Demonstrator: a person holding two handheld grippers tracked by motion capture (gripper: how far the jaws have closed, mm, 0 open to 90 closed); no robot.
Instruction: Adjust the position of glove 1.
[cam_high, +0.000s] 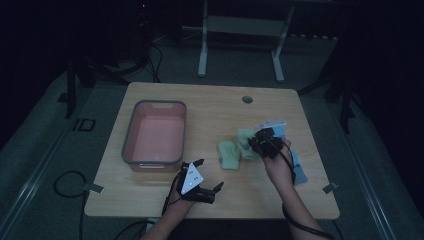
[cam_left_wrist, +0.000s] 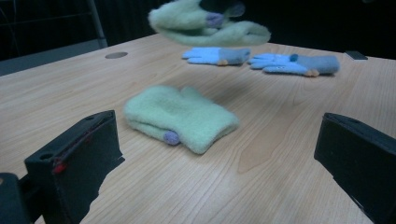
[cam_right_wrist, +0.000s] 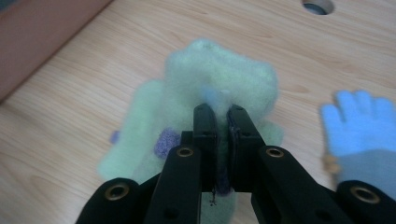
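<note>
R gripper (cam_right_wrist: 222, 116) jaws clamp green mitten (cam_right_wrist: 219, 79), lifted, long axis across table.

pale green mittens (cam_left_wrist: 180, 117), light blue gloves (cam_left_wrist: 294, 64), pink bin (cam_high: 155, 135)

surface (cam_left_wrist: 280, 154): pale wood-grain top, smooth, faint sheen
held green mitten (cam_right_wrist: 219, 79): thick fuzzy fleece cloth, matt, with a small purple knitted bobble
lying green mitten (cam_left_wrist: 180, 116): same napped fleece, soft and matt
blue gloves (cam_left_wrist: 261, 59): finer fuzzy knit cloth, grey cuffs
tub (cam_high: 129, 137): smooth plastic, pink inside, grey rim
right hand-held gripper (cam_right_wrist: 222, 116): black matt plastic, brass-coloured metal rivets
left hand-held gripper (cam_left_wrist: 219, 158): black matt blocks, slightly rough faces
</note>
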